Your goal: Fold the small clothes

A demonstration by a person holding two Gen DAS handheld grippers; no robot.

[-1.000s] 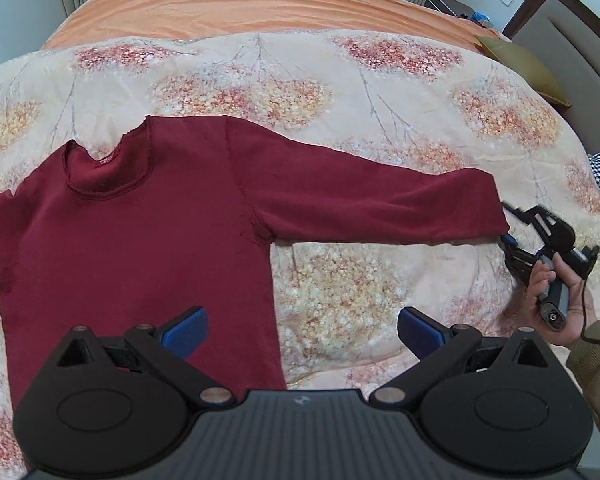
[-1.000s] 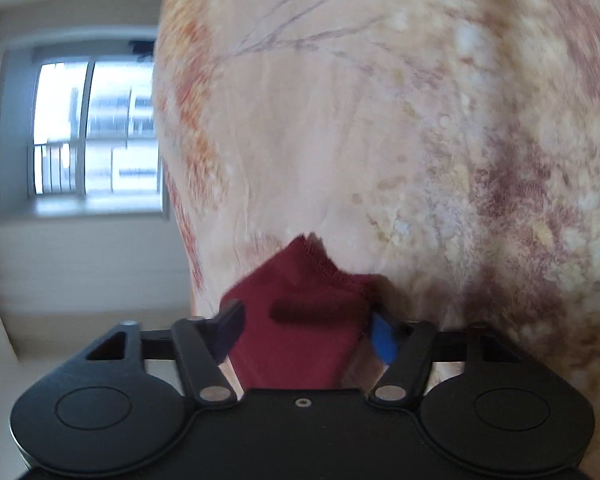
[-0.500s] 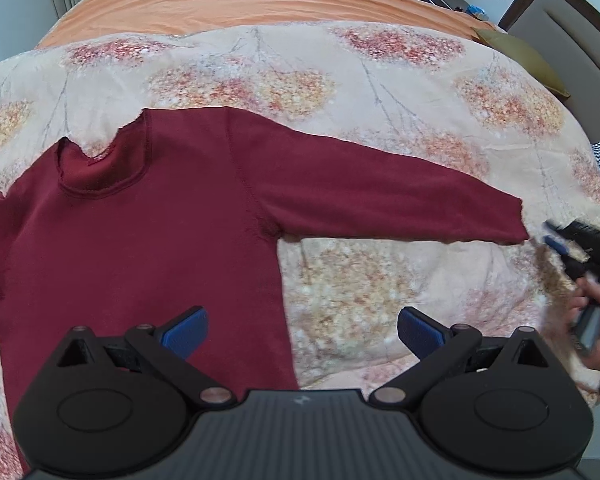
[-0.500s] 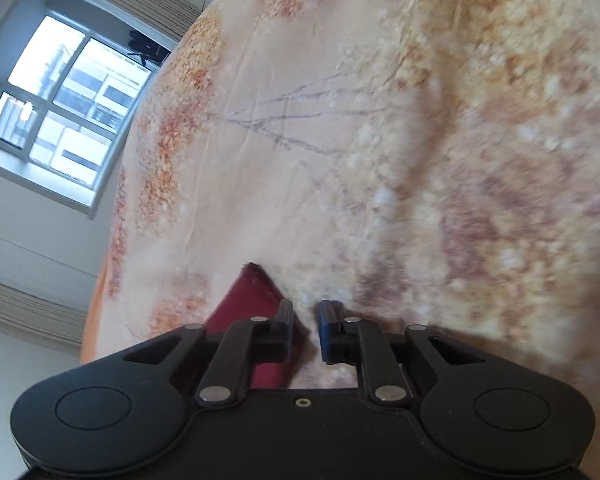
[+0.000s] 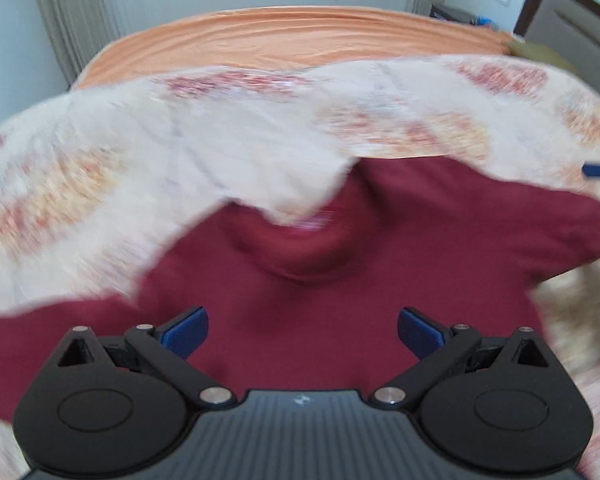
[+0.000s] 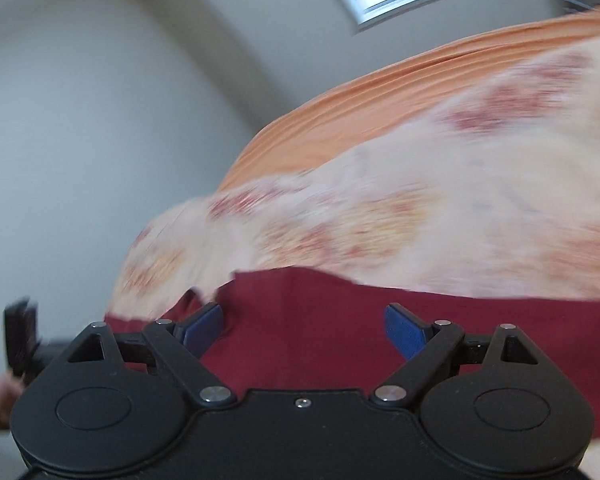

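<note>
A dark red sweater [image 5: 308, 292] lies spread on the floral quilt [image 5: 140, 152] of a bed, collar facing away, both pictures blurred. The left tongs [image 5: 302, 330] hang over its chest, blue tips wide apart and empty. The right tongs [image 6: 303, 326] hover above red cloth, also spread and empty. An orange sheet [image 5: 284, 36], curtain [image 5: 72, 28] and headboard [image 5: 572, 12] lie beyond.

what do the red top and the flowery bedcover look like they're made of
Red top: looks like a soft matte knit, maybe cotton jersey; it lies limp, with no sheen. Flowery bedcover: probably a printed woven cotton quilt cover, matte and faintly creased. Blur hides the weave.
</note>
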